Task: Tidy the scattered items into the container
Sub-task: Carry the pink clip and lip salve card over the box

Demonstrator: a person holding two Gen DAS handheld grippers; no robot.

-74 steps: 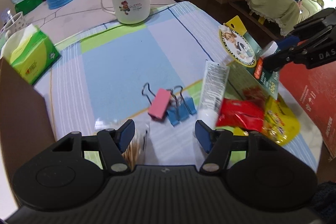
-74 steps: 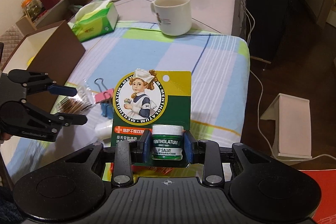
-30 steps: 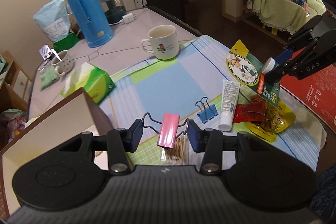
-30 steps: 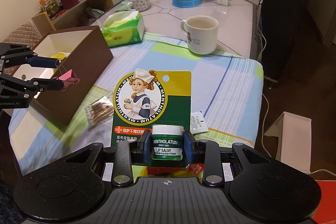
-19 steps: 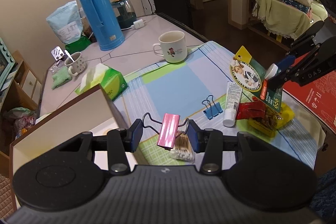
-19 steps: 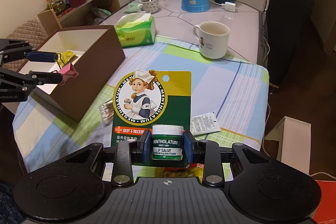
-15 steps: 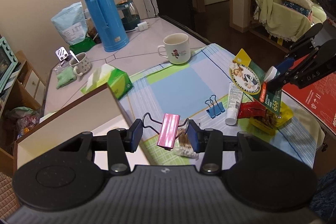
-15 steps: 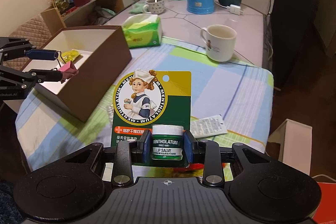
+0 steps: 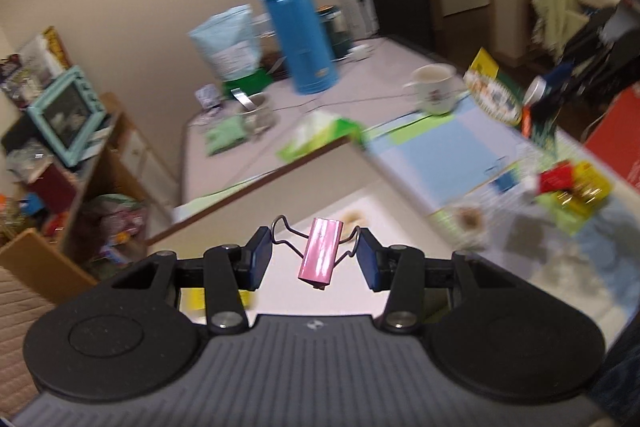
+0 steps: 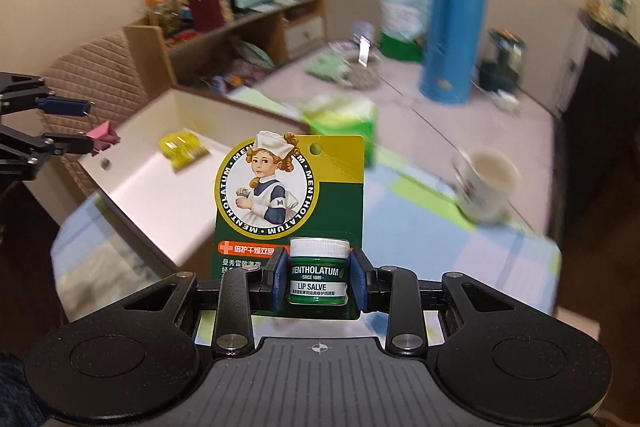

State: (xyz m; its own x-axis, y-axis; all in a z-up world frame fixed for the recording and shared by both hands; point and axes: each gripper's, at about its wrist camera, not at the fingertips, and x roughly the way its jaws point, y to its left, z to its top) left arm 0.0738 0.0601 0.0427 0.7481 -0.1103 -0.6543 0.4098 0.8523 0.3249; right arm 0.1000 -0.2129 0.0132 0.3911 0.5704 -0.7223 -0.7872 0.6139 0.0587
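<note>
Over the box (image 10: pixel 168 187), our left tool (image 9: pixel 314 259) grips a pink clip (image 9: pixel 321 254); our right tool (image 10: pixel 319 281) clamps the salve card (image 10: pixel 296 187).

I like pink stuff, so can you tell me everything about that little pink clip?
The pink binder clip has a shiny pink body, metal by its look, and two thin wire handles. The left tool pinches those handles between its blue pads, so the clip hangs tilted in the air. It sits above the near edge of the brown box with the white inside, touching nothing but the pads.
</note>
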